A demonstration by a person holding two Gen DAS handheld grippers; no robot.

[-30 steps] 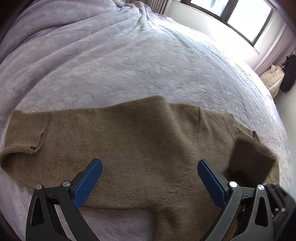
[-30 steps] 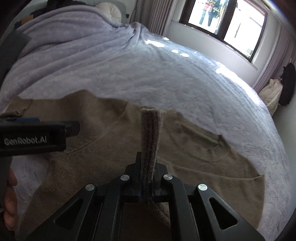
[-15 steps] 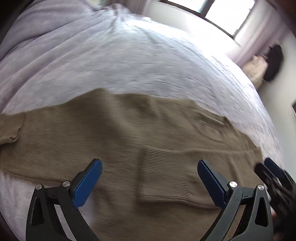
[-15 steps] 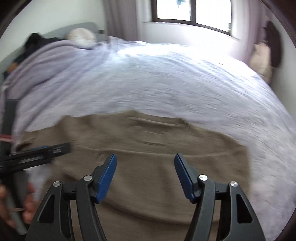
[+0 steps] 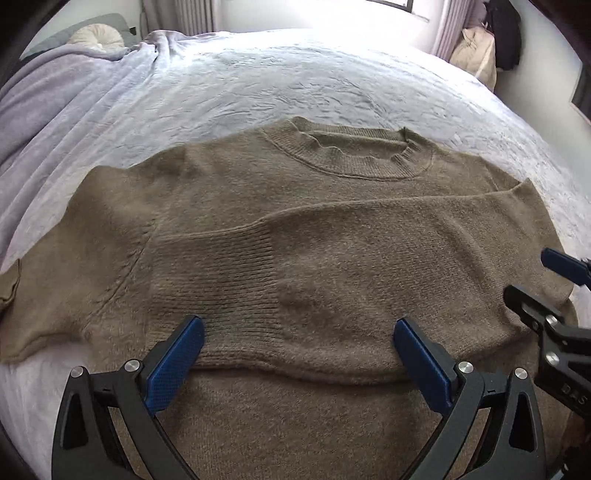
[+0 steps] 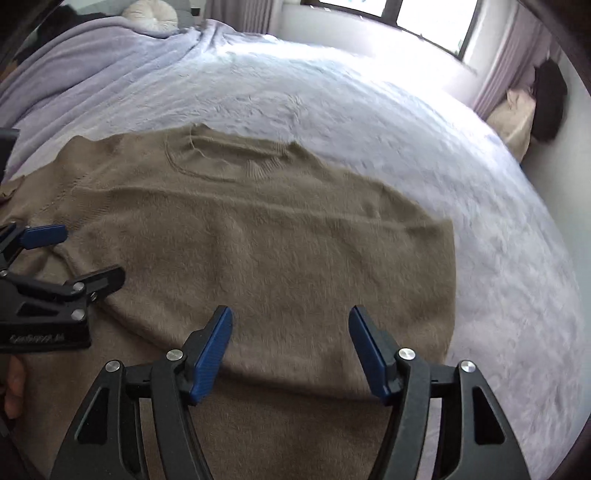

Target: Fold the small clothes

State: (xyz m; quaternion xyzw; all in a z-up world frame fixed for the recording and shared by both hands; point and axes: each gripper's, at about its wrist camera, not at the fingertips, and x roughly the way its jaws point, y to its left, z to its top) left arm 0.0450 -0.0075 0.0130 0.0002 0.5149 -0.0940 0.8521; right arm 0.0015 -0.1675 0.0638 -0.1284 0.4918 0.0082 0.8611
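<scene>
Sweater [image 5: 295,229] lies flat on the bed [image 5: 258,85], neck pointing away, its long way running side to side. It is soft, fuzzy brown knit with ribbed edges. One sleeve [image 5: 332,258] now lies folded across it. Right tongs [image 6: 290,349], clamped on the cuff before, have just opened, empty. Left tongs [image 5: 295,360] are apart too.

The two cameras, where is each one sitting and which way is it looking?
Left wrist: sits on the left gripper, looking down over its open fingers at the sweater on the bed.
Right wrist: sits on the right gripper, also open, looking down at the same sweater's folded side; a bit of the person's hand shows at the left edge.
Shared: sweater, bed, round pillow, and each sees the other gripper.
</scene>
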